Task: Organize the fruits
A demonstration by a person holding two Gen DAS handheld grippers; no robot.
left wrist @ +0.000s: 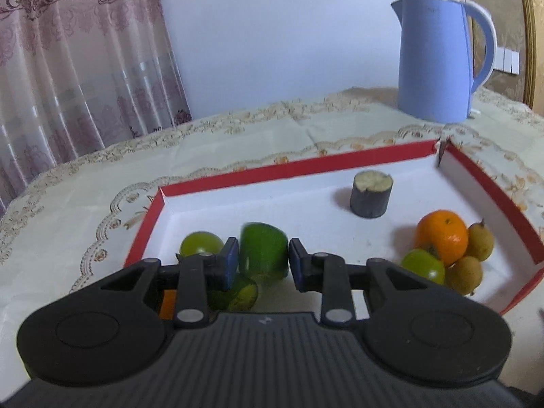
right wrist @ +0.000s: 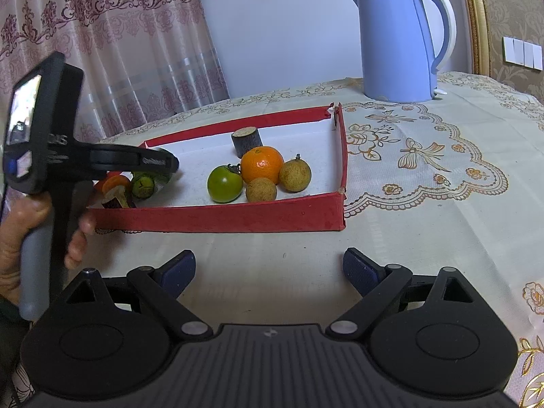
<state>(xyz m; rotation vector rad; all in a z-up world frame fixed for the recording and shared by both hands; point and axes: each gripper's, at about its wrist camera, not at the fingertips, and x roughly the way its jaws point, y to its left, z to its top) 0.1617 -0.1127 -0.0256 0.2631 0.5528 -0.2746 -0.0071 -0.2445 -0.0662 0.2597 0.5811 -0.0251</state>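
Note:
A red-walled tray with a white floor holds the fruit. My left gripper is shut on a green fruit and holds it above the tray's near left part; in the right wrist view the left gripper reaches in from the left. Under it lie a round green fruit, a cut green fruit and an orange piece. At the tray's right sit an orange, a green fruit and two brown fruits. My right gripper is open and empty over the cloth, in front of the tray.
A dark stub with a pale cut top stands at the tray's back. A blue kettle stands behind the tray on the patterned tablecloth. A curtain hangs at the left.

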